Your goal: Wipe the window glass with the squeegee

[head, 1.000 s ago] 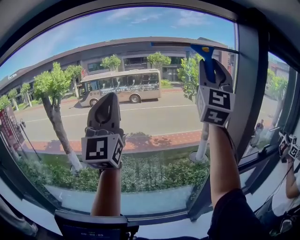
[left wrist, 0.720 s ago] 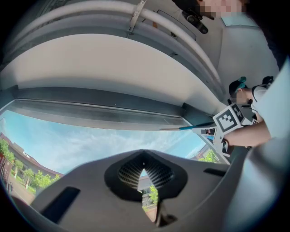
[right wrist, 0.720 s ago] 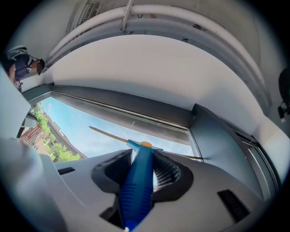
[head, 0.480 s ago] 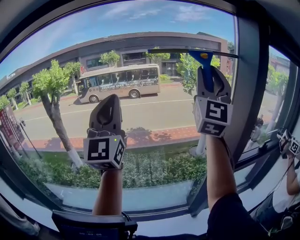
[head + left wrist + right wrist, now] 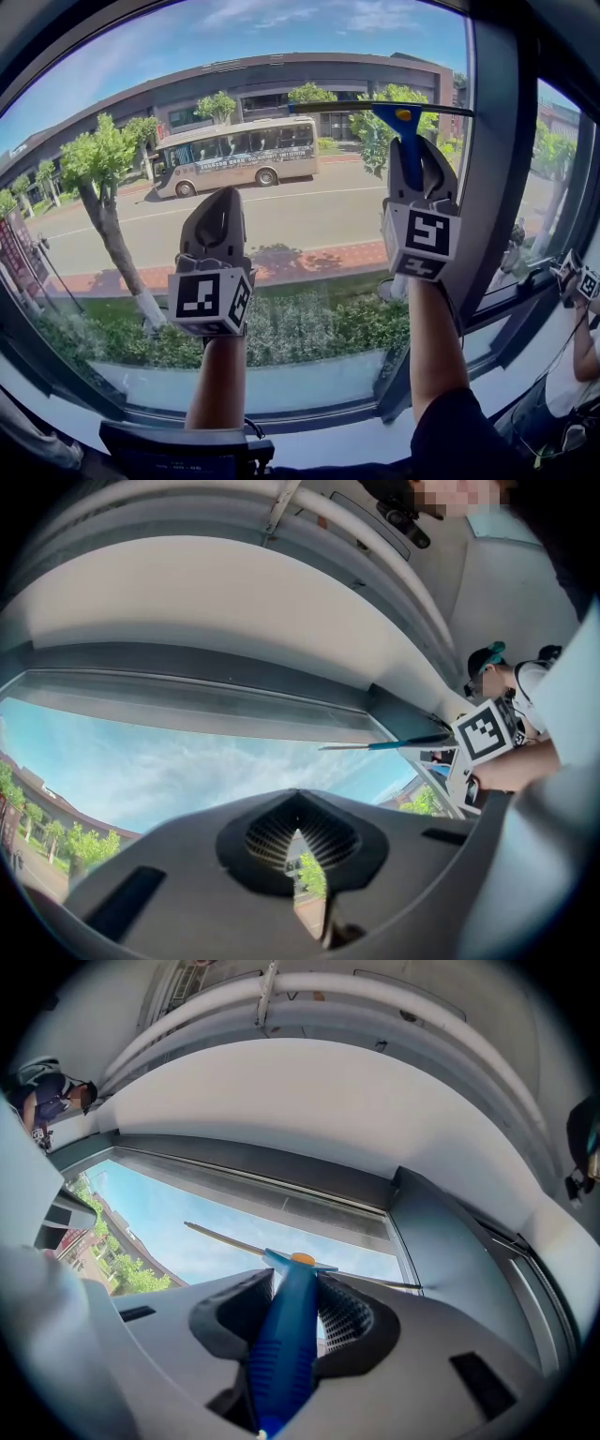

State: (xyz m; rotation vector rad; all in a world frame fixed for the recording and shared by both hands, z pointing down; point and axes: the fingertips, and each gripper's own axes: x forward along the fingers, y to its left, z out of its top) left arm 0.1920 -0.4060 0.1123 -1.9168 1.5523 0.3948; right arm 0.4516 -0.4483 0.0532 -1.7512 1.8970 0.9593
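1. The squeegee is in the upper right part of the window glass. Its blue handle stands nearly upright, rising out of the right tool.
2. The blade sits crosswise on top of the handle. Its long axis runs left to right, nearly level, with the right end a touch lower.
3. The right tool's jaws are closed on the handle, one on each side. In the right gripper view the handle fills the gap between them and the blade shows just past the tips.
4. The left tool is held up lower down and to the left, well apart from the squeegee. Its jaws meet at the tips, with only a thin slit behind them, and nothing is between them.
5. The right end of the blade reaches the dark upright frame post. The left end stops near the middle of the pane.
6. In the right gripper view a strip of glass shows between the blade and the top frame.
7. Below the blade the pane is open down to the bottom frame. To the left, wide glass runs to the far edge, crossed only by the left tool and its arm.
8. Whether the blade presses on the glass cannot be told.
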